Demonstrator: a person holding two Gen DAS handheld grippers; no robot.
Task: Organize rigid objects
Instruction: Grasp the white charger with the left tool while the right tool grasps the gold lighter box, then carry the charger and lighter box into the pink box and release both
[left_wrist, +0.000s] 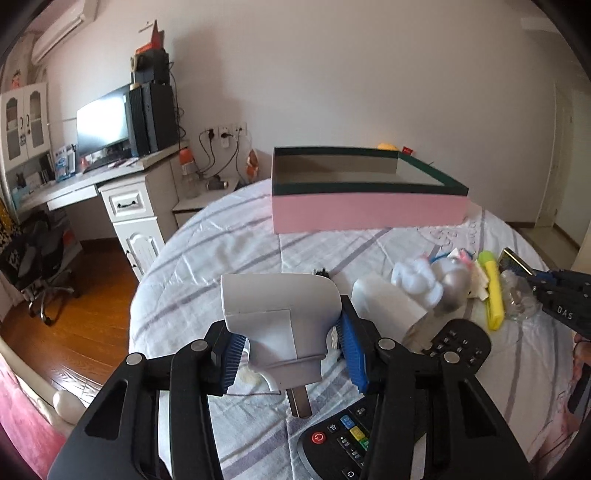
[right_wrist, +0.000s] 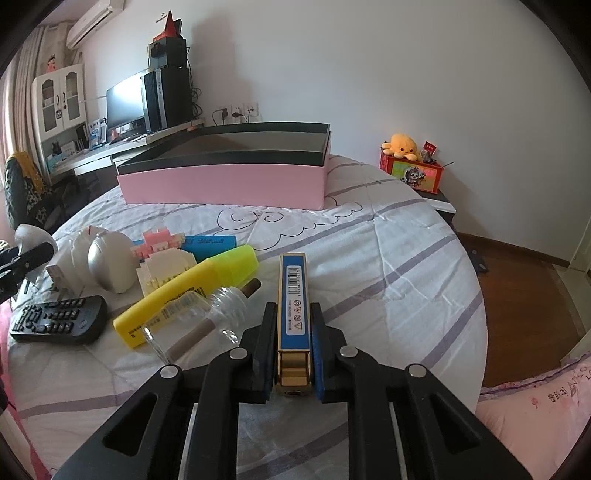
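My left gripper (left_wrist: 290, 343) is shut on a white plug adapter (left_wrist: 277, 306), its blue pads (left_wrist: 351, 350) pressing both sides and its metal prong pointing down at me. My right gripper (right_wrist: 293, 328) is shut on a slim blue-and-gold box (right_wrist: 292, 280) that sticks out forward, just above the bedspread. An open pink box with a dark green rim (left_wrist: 369, 212) (right_wrist: 221, 184) stands at the far side of the bed. Between the grippers lie a yellow highlighter (right_wrist: 184, 295), a clear bottle (right_wrist: 218, 314), a black remote (right_wrist: 59, 319), a block figure (right_wrist: 162, 258) and a silver egg-shaped thing (right_wrist: 110, 264).
A second remote (left_wrist: 343, 439) lies under my left gripper. The round bed (right_wrist: 406, 258) drops to wooden floor on both sides. A desk with a monitor (left_wrist: 103, 125) stands to the left, and a nightstand with a red box (right_wrist: 413, 175) to the right.
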